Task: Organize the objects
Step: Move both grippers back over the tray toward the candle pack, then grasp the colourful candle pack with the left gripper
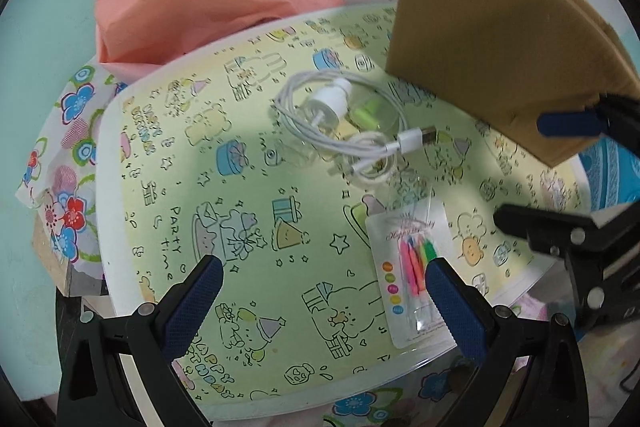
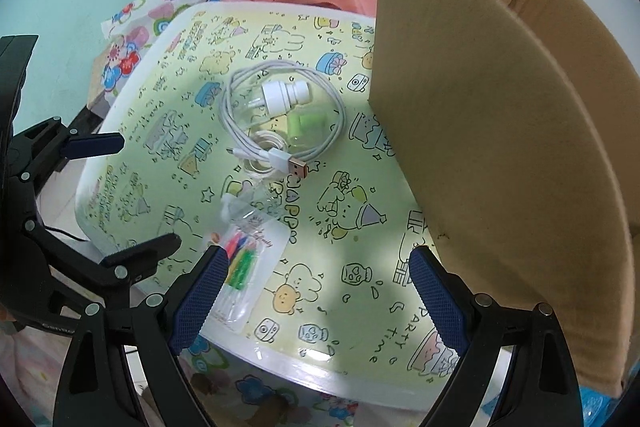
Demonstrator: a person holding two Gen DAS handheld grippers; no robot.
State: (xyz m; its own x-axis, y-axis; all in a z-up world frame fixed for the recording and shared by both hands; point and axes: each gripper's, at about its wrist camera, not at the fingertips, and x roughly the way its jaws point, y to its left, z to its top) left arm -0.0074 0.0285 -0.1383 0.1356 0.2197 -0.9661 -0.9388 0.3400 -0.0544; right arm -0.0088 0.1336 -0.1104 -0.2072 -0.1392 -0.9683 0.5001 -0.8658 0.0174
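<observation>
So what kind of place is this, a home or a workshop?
Probably a home: a small table with a cartoon party print, a pack of birthday candles, a coiled USB cable and a cardboard box.

Pale green table top point(image 1: 256, 211) showing party doodles (hats, gifts, cakes), white cable point(image 1: 320, 131) coiling, plain brown cardboard box point(image 1: 492, 27), salmon-pink bag point(image 1: 188, 11), neon candles point(image 1: 418, 259) glowing

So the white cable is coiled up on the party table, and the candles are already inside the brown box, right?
Not quite. The white cable is coiled on the party table, but the candles are not in the brown box. The right wrist view shows the pack lying on the table, near the left tongs.
</observation>
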